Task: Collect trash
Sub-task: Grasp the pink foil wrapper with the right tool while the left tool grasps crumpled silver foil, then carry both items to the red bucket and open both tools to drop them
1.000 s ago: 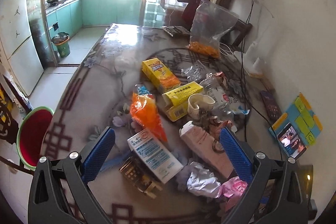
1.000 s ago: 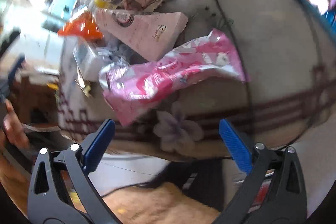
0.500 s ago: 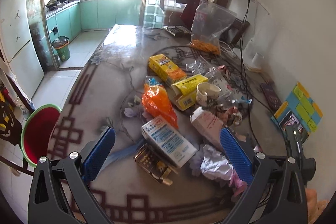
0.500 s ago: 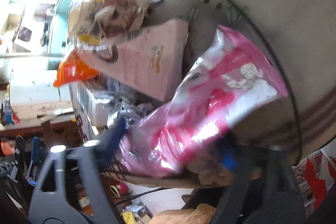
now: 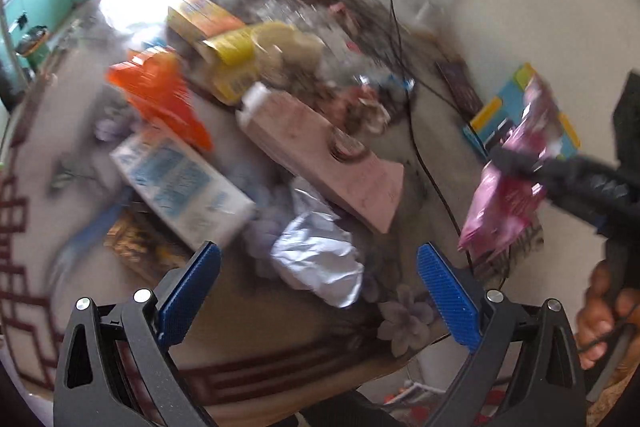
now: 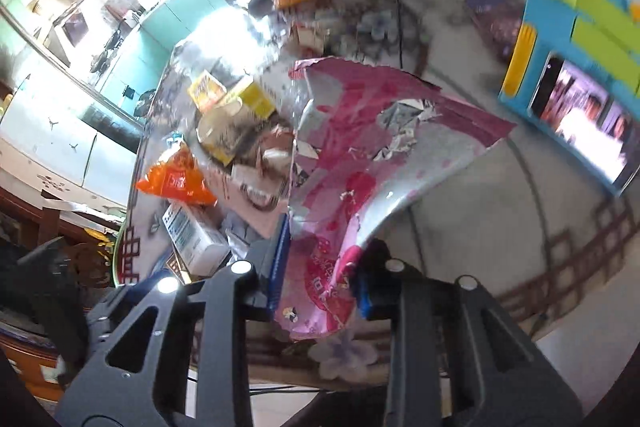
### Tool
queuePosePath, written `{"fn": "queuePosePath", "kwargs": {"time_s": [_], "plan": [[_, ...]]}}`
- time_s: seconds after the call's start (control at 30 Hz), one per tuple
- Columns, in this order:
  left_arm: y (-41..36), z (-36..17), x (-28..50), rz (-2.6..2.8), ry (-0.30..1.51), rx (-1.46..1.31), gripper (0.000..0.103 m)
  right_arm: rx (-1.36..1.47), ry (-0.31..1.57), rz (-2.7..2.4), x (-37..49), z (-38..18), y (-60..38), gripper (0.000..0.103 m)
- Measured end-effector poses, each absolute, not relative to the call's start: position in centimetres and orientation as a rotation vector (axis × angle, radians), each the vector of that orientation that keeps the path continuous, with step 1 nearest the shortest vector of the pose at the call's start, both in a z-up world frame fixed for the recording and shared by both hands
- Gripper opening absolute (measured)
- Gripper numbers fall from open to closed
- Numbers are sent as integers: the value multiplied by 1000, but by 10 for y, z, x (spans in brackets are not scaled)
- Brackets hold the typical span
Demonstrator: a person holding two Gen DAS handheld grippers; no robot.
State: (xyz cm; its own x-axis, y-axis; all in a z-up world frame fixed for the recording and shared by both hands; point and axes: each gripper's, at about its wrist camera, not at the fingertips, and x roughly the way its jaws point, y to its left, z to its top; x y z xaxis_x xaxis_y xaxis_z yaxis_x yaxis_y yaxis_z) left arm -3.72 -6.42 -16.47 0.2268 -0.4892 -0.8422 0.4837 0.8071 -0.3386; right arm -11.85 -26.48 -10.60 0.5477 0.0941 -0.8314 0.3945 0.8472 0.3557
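While the right gripper (image 6: 320,279) is closing on the pink foil wrapper (image 6: 360,163) pinched between its jaws (clear of the table (image 6: 480,203)), a firm clamp is needed; the left gripper (image 5: 318,287) is held apart above the crumpled silver foil (image 5: 320,259).

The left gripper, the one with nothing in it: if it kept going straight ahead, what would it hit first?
Most likely the crumpled silver wrapper, lying on the table between the open left gripper fingers; blur makes depth uncertain.
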Motion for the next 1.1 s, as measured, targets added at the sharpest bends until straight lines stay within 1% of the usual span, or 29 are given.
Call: {"fn": "queuePosePath", "kwargs": {"time_s": [0.07, 0.2, 0.27, 0.3, 0.33, 0.5, 0.67, 0.77, 0.87, 1.0, 1.1], "plan": [[-75, -174, -36, -674, 1182, 14, 91, 546, 984, -185, -121, -105, -269, 28], [-92, -198, -33, -672, 1257, 40, 82, 544, 1004, -164, -118, -112, -268, 28], [-94, -209, -30, -665, 1296, 27, 74, 535, 1013, -151, -113, -114, -267, 28], [-96, -213, -28, -664, 1310, 22, 61, 532, 1015, -147, -109, -115, -266, 28], [-97, -218, -26, -667, 1326, 14, 58, 530, 1014, -137, -104, -115, -267, 28], [-103, -209, -20, -690, 1303, -11, 56, 527, 994, -69, -89, -109, -268, 28], [-88, -157, -20, -697, 1167, -73, 56, 500, 956, 31, -70, -88, -257, 28], [-58, -122, -21, -625, 1063, -119, 56, 474, 937, 106, -56, -74, -240, 28], [-10, -92, -20, -494, 974, -171, 56, 433, 924, 194, -38, -60, -210, 28], [58, -73, -15, -330, 899, -222, 56, 386, 926, 271, -21, -53, -166, 29], [108, -71, -12, -223, 872, -237, 56, 358, 939, 313, -6, -54, -129, 29]]}}
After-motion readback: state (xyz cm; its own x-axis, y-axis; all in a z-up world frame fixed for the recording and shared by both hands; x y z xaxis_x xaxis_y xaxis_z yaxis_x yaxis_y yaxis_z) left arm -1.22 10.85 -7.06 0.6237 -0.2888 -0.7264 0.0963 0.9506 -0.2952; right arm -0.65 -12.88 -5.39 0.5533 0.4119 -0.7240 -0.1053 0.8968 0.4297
